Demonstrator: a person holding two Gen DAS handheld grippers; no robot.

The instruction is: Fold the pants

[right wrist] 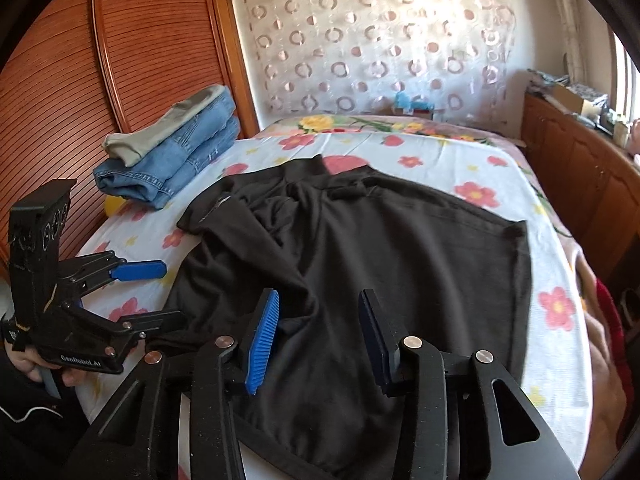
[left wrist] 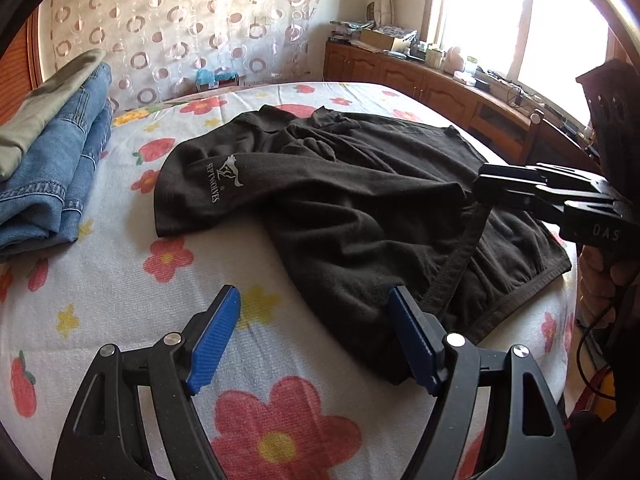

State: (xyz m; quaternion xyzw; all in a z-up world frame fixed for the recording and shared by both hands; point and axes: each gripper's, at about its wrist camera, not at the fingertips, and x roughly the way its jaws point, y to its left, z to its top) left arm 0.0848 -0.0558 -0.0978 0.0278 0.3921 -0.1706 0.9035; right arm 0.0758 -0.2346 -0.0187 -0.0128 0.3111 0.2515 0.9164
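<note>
With both jaws apart, the left gripper [left wrist: 316, 336] and right gripper [right wrist: 318, 334] should clamp the rumpled black fabric pants [left wrist: 360, 200] at the waistband corners, pulling them flat across the flowered bed sheet [left wrist: 120, 280].

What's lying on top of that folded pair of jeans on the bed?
A folded grey-green garment lies on the folded jeans, covering part of their top. Its type can't be told, and whatever sits between or beneath the layers is hidden.
</note>
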